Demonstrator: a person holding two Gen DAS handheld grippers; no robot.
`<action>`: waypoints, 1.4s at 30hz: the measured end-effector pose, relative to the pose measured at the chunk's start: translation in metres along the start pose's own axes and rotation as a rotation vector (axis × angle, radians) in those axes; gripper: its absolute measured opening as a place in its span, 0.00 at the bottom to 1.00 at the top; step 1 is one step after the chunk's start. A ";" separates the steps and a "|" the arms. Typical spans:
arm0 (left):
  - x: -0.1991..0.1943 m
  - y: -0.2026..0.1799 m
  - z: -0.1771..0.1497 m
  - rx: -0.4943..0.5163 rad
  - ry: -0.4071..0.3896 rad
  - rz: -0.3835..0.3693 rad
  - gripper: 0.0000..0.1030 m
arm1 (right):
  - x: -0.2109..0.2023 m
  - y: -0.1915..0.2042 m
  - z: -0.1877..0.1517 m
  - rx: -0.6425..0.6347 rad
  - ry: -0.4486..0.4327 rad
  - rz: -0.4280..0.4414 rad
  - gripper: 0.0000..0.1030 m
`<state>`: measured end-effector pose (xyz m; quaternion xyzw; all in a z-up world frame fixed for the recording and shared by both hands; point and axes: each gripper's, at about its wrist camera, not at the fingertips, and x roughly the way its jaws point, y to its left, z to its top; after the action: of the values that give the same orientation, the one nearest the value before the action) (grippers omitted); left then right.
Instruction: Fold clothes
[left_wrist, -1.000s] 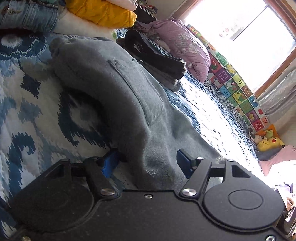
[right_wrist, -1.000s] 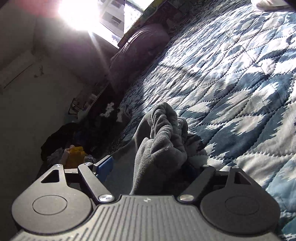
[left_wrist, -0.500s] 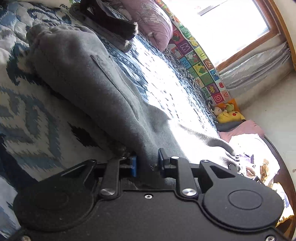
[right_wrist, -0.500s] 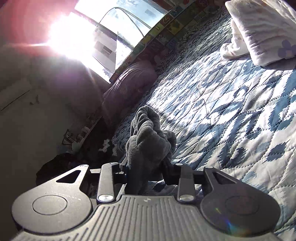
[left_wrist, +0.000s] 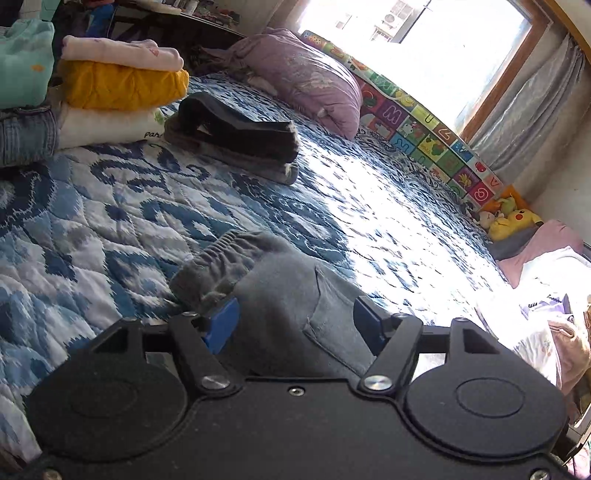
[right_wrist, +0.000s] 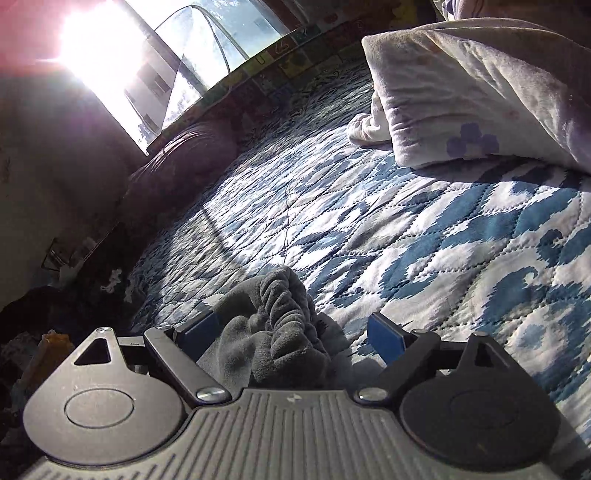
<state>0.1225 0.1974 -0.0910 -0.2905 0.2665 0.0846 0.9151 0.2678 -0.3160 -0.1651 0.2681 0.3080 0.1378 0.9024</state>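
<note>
Both tongs wide, straddling soft grey fleece trousers (left_wrist: 295, 295) on blue-white quilted bed (left_wrist: 110, 229) — square edges, press fold flat before regripping.

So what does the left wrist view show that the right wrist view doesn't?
Only the left wrist view shows the stack of folded clothes, the dark folded garment beside it, the alphabet mat and the yellow plush toy. Only the right wrist view shows the white pillow and the sun glare at the window. Both show the blue patterned quilt and the grey sweatpants, each lying between the open jaws of the left hand-held gripper and right hand-held gripper.
</note>
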 end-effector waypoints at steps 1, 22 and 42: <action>0.009 0.009 0.006 -0.010 0.017 -0.001 0.69 | 0.007 0.003 0.002 -0.031 0.018 -0.007 0.85; 0.103 -0.004 0.049 0.041 0.011 -0.187 0.33 | 0.024 -0.001 0.048 -0.024 -0.059 0.069 0.36; 0.194 -0.025 0.103 0.336 0.441 -0.217 0.37 | 0.057 -0.014 0.060 -0.110 0.029 0.112 0.32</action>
<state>0.3392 0.2369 -0.1119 -0.1730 0.4365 -0.1241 0.8742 0.3508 -0.3272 -0.1606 0.2330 0.2974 0.2088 0.9020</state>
